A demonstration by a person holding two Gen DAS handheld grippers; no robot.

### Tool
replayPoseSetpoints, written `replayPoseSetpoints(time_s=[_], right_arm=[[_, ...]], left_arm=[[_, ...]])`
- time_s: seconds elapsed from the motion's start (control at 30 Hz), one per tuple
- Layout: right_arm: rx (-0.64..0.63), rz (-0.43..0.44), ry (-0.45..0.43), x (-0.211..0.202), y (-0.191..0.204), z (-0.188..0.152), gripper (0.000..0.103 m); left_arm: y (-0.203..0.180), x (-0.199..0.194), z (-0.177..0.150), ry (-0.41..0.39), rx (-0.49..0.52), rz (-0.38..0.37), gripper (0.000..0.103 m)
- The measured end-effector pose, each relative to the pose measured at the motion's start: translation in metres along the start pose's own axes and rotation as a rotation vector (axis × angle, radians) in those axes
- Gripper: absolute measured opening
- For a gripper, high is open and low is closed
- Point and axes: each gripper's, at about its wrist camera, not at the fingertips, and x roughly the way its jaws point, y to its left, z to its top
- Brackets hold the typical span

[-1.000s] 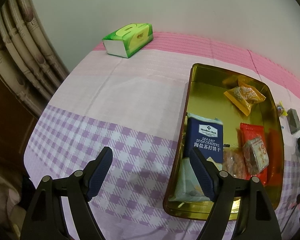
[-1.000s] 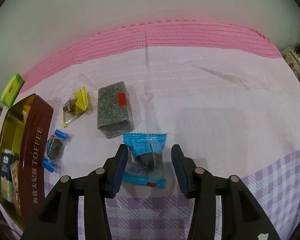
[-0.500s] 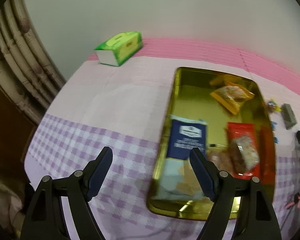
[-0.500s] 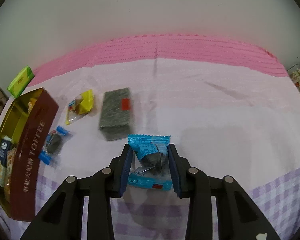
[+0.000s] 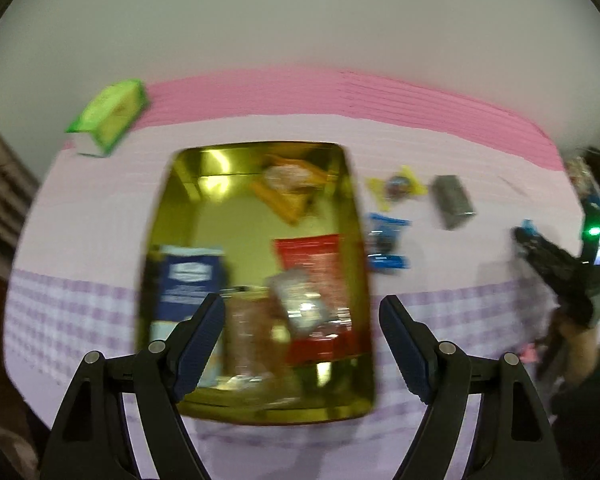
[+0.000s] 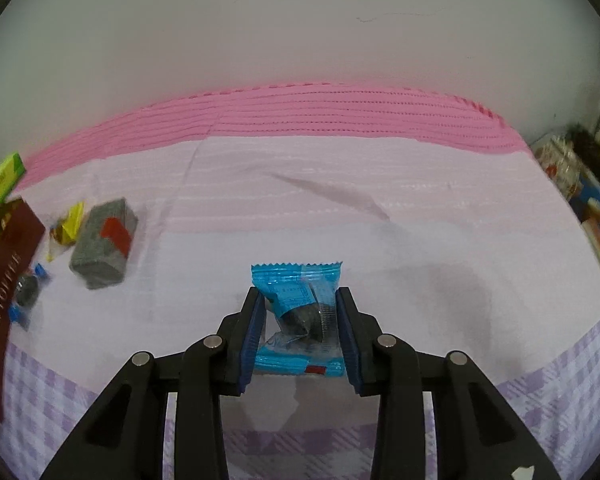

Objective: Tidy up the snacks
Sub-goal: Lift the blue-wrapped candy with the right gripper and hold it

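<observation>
My right gripper (image 6: 300, 312) is shut on a blue snack packet (image 6: 300, 316) and holds it above the cloth. My left gripper (image 5: 302, 320) is open and empty, hovering over the near end of the gold tin (image 5: 188, 168), which holds several snacks: a navy cracker pack (image 5: 190, 280), a red packet (image 5: 312, 260) and an orange packet (image 5: 288, 188). On the cloth beside the tin lie a grey block (image 6: 104, 248), a yellow candy (image 6: 66, 228) and a small blue-wrapped candy (image 6: 26, 292). The right gripper also shows in the left wrist view (image 5: 556, 268).
A green tissue box (image 5: 108, 116) sits at the table's far left by the wall. The tin's brown "TOFFEE" side (image 6: 4, 300) is at the left of the right wrist view. Clutter (image 6: 580, 184) stands at the table's far right edge.
My right gripper closed on the blue packet and lifted it off the cloth. My left gripper swung right, so the tin now lies centred beneath it.
</observation>
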Motion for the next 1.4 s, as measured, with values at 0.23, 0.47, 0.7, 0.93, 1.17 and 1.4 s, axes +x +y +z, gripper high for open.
replayPoseSetpoints(time_s=[0.23, 0.47, 0.7, 0.93, 1.17, 1.4], right_arm=[[0.009, 0.012, -0.002, -0.001, -0.001, 0.002, 0.034], [0.014, 0.020, -0.002, 0.000, -0.003, 0.003, 0.034], [-0.003, 0.027, 0.000, 0.000, -0.003, 0.002, 0.034], [-0.070, 0.035, 0.004, 0.000, -0.007, 0.001, 0.034], [-0.079, 0.046, 0.005, -0.001, -0.010, 0.001, 0.034], [-0.078, 0.045, 0.005, -0.001, -0.010, 0.001, 0.034]], left_arm=[[-0.034, 0.015, 0.022, 0.091, -0.019, -0.095, 0.080], [-0.050, 0.029, 0.047, 0.136, -0.033, -0.085, 0.079], [-0.059, 0.038, 0.062, 0.138, -0.029, -0.043, 0.079], [-0.067, 0.043, 0.063, 0.138, 0.006, -0.029, 0.079], [-0.070, 0.052, 0.064, 0.160, 0.029, -0.017, 0.079], [-0.080, 0.059, 0.069, 0.188, 0.060, -0.023, 0.079]])
